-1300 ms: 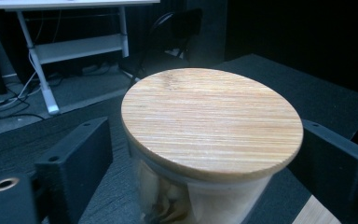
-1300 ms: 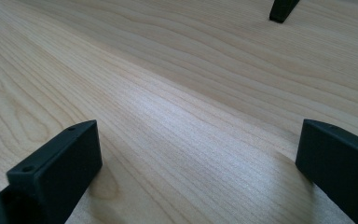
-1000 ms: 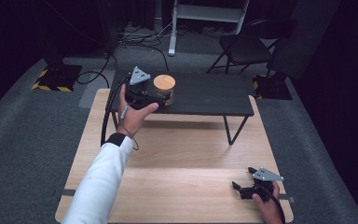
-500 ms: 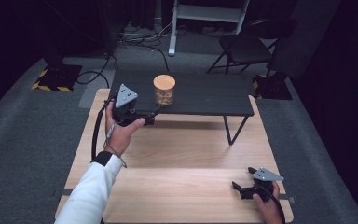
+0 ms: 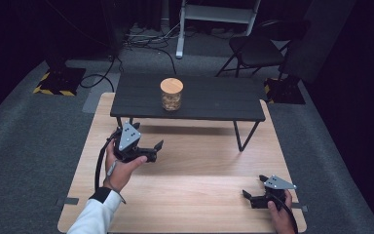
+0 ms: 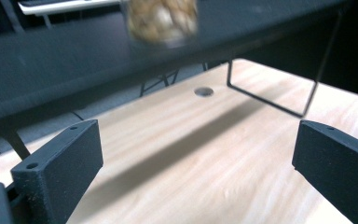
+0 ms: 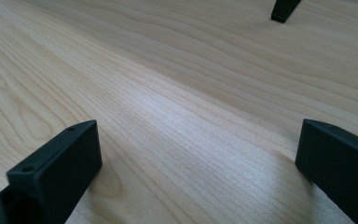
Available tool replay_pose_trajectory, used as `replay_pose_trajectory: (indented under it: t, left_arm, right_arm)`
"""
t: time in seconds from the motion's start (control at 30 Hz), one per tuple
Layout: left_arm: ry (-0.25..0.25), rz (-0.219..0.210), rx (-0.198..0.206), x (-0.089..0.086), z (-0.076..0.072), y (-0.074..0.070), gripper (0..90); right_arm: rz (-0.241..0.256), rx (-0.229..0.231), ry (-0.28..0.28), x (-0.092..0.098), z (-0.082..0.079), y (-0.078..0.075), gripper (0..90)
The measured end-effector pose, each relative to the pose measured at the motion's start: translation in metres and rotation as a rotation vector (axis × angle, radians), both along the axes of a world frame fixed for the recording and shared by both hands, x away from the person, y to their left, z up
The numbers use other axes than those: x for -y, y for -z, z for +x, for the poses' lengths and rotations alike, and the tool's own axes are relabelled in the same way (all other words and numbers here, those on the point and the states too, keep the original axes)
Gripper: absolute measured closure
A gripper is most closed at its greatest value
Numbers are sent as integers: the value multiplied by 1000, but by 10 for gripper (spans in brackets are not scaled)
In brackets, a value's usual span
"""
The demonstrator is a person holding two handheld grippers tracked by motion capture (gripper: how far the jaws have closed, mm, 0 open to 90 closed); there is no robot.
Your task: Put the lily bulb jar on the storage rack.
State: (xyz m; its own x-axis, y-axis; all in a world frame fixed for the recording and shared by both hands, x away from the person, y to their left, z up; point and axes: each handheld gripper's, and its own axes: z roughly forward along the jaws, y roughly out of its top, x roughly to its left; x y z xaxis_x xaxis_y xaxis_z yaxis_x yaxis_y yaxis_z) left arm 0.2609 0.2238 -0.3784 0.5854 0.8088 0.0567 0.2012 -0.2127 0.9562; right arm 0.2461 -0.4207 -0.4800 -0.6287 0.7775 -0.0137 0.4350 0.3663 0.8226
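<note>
We see the left gripper [image 5: 156, 148] held above the pale wooden tabletop [image 5: 195, 170], its jaws spread wide with nothing between them and touching nothing, pointing toward the low black slatted bench [image 5: 214, 100]. On that bench stands the clear glass jar with a round wooden lid [image 5: 171, 94], upright and well apart from both tools. The right gripper [image 5: 254, 191] sits low near the table's front right corner, jaws likewise wide apart and empty, close over the bare wood [image 7: 177, 107].

No text, label, brand, number or sign can be read anywhere.
</note>
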Motion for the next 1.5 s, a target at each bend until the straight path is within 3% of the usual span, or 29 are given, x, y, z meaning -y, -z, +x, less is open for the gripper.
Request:
replay_pose_trajectory:
  t: [0.23,0.63,0.77,0.93,1.0,1.13,1.3,1.5]
  left_arm:
    - [7,-23,-68,-8,-12,38,18]
    - [-26,35,-166,-8,-30,86,33]
    - [-36,73,-186,-2,-32,90,42]
    - [-21,91,-260,-1,-25,95,49]
    - [-32,122,-278,2,-24,95,45]
    - [-50,114,-306,3,-22,98,38]
    - [-33,152,-303,8,-20,99,25]
    - [-41,128,-277,8,-22,107,8]
  right_arm:
    - [0,0,0,0,0,0,0]
    - [0,-1,0,0,0,0,0]
    - [0,-1,0,0,0,0,0]
    - [1,-2,0,0,0,0,0]
    - [0,-1,0,0,0,0,0]
    - [0,-1,0,0,0,0,0]
    - [1,-1,0,0,0,0,0]
    - [0,-1,0,0,0,0,0]
